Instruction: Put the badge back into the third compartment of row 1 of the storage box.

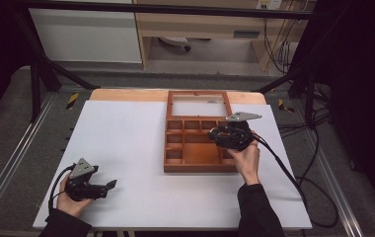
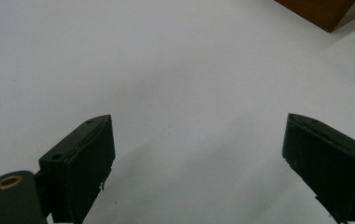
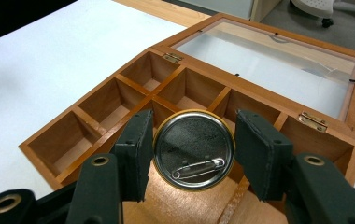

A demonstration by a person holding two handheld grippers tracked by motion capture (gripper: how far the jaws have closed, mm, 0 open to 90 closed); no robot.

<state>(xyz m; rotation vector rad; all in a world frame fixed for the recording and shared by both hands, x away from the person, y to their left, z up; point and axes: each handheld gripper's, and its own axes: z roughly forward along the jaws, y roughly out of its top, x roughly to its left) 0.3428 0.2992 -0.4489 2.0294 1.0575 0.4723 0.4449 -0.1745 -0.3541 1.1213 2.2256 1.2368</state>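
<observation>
Right gripper [image 3: 194, 149] clamps a pin-back button badge [image 3: 194, 150] above the wooden compartment box [image 3: 96, 116], placement apparently pending; left gripper [image 2: 199, 163] rests spread wide, empty.

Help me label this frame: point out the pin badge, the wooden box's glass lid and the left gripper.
pin badge [image 3: 194, 149], right gripper view, middle of its metal back.
glass lid [image 3: 278, 63], right gripper view, on the pane.
left gripper [image 2: 199, 158], left gripper view, midway between its fingertips.

A table [image 1: 126, 95] is carrying a white sheet [image 1: 126, 148], and an open wooden box [image 1: 195, 148] is lying on that sheet.
</observation>
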